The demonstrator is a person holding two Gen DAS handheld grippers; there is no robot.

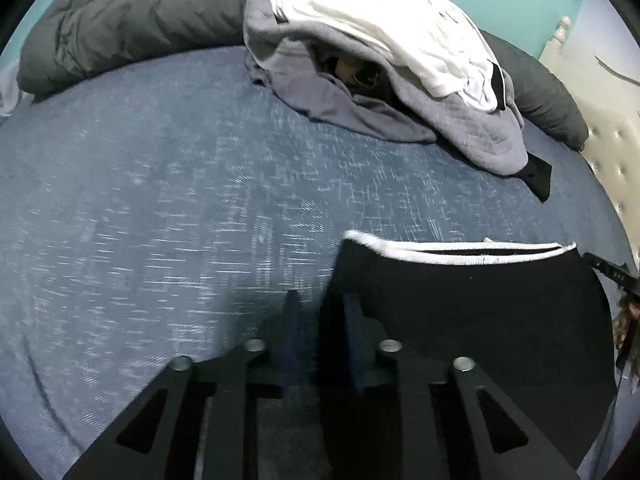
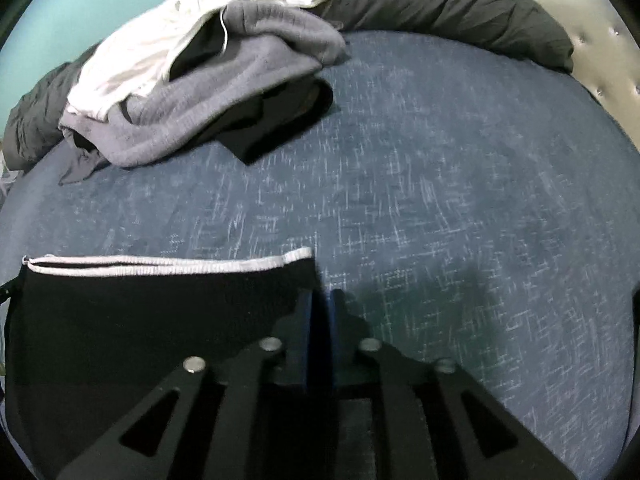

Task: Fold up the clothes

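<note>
Both tongs are down at the near edge of the bed, one on each end of the black garment. Left gripper has its jaws narrowly parted with the garment's left edge sitting in the gap, and honestly I can't tell if the pads are actually biting the cloth or just straddling it. Right gripper is nearly pinched together at the garment's right edge, same story, too dark in there to say if it's got fabric. The black piece lies flat with its long axis running side to side across the bed, its white-trimmed band on the far edge, pointing away from me toward the wall. It's all sitting on a blue bedsheet with a pale crosshatch fleck. Further back there's a messy pile of clothes: a white top over a grey sweatshirt with some black bits poking out underneath. Behind that a dark grey rolled duvet runs along the teal wall, and a cream tufted headboard stands off to the right.
</note>
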